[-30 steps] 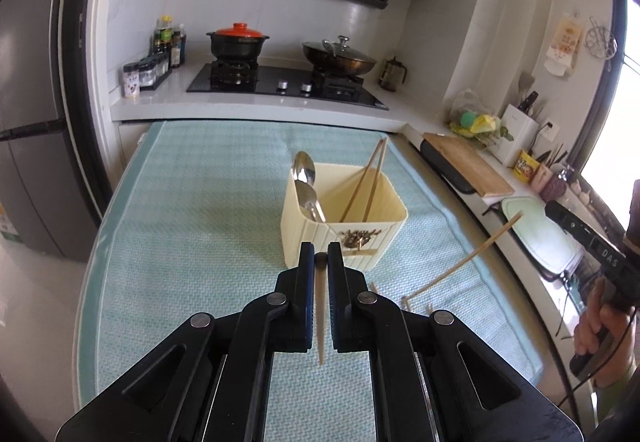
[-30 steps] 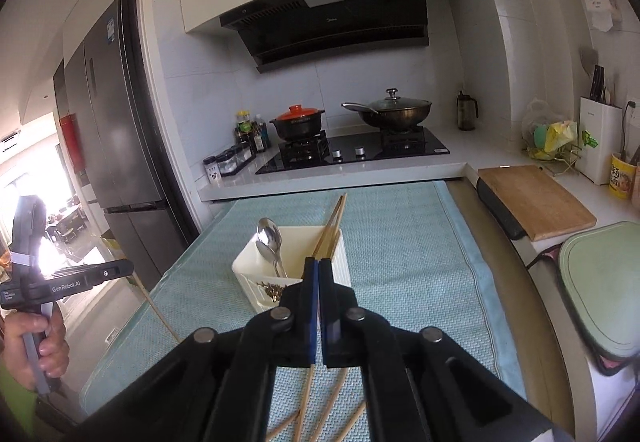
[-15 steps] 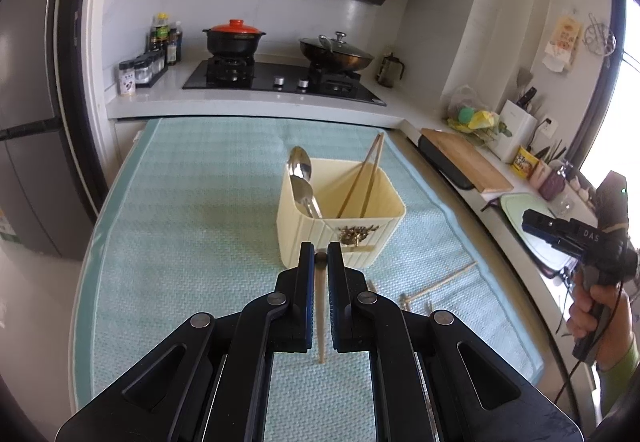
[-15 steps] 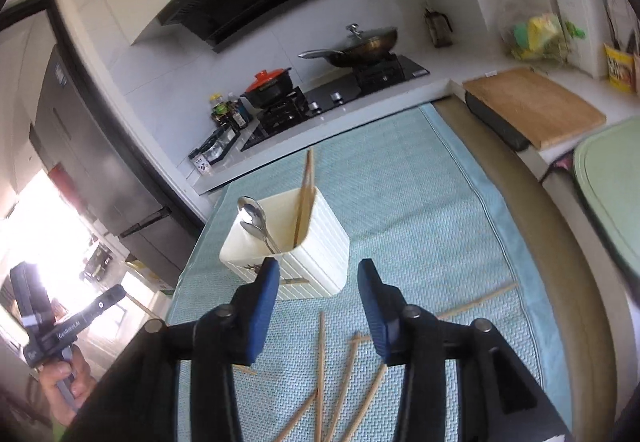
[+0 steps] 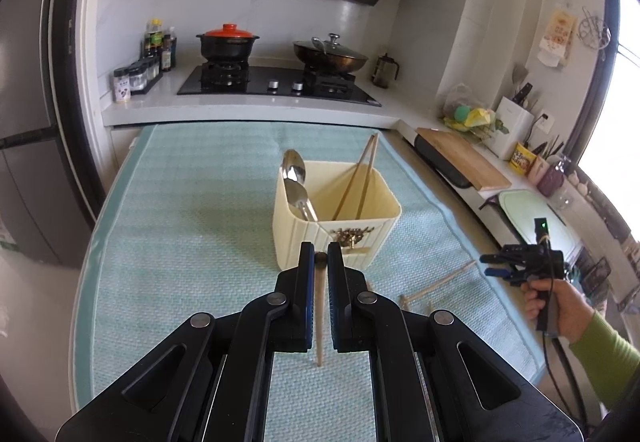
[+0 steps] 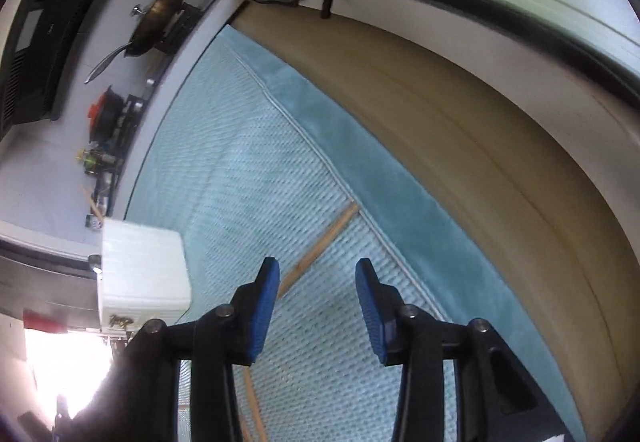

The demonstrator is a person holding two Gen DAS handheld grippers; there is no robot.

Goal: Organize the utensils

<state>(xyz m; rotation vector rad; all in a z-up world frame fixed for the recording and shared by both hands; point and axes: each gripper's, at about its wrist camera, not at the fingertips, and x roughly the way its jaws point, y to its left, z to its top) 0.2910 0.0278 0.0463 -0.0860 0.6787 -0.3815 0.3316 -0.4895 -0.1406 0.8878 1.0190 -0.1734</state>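
Observation:
A cream utensil holder (image 5: 336,218) stands on the teal mat (image 5: 180,222) with two spoons (image 5: 294,178) and two chopsticks (image 5: 360,178) in it. My left gripper (image 5: 320,256) hovers just in front of the holder, shut on a wooden chopstick (image 5: 319,322) that hangs down between its fingers. Right of the holder (image 6: 140,266), my right gripper (image 6: 316,270) points steeply down at the mat. Its jaws are closing, with the near end of a loose chopstick (image 6: 324,238) lying between them, by the left pad and not pressed. A hand holds that gripper (image 5: 490,265) low at the mat's right edge.
More loose chopsticks (image 5: 440,282) lie on the mat right of the holder. The table's tan rim (image 6: 500,162) runs beside the mat. Beyond it lie a wooden cutting board (image 5: 464,158) and a green board (image 5: 532,214). A stove with pots (image 5: 276,82) stands at the back.
The right gripper has opened, dropped toward the mat and rolled sideways. The chopstick that stood tilted up at the right now lies flat. The left gripper has kept still with its chopstick.

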